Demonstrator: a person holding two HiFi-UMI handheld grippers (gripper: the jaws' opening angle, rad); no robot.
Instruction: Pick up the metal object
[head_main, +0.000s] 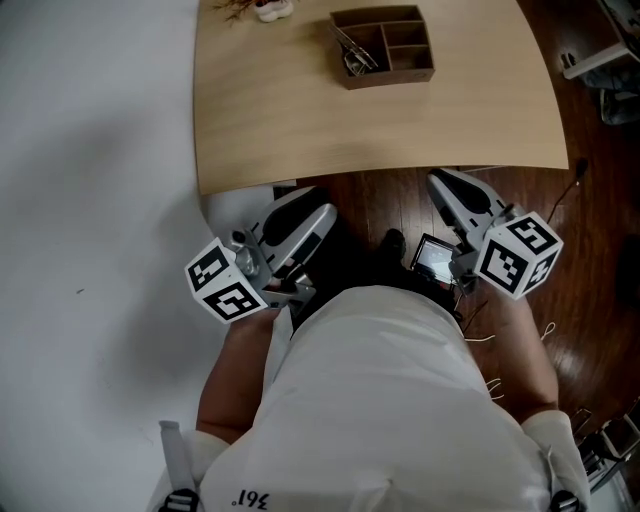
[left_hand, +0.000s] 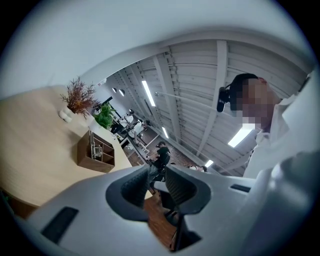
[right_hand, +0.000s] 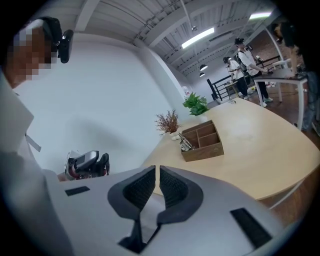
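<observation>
Expecting a light, stiff, slippery metal object (head_main: 355, 52) in the wooden organiser (head_main: 390, 77), pinch its upper end; your left gripper (left_hand: 158, 173) sits narrowly apart, right gripper (right_hand: 157, 170) closed to a slit, both empty.

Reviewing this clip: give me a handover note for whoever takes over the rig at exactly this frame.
Left hand-held gripper: jaws slightly apart, nothing between them, held low near the body.
Right hand-held gripper: jaws almost together, empty, also near the body.
Metal object: lies in the long left compartment of the wooden box, on the far part of the table.
Done: nothing yet; the object is untouched.
Left: reach across the table, grip the metal object, lift it out.
</observation>
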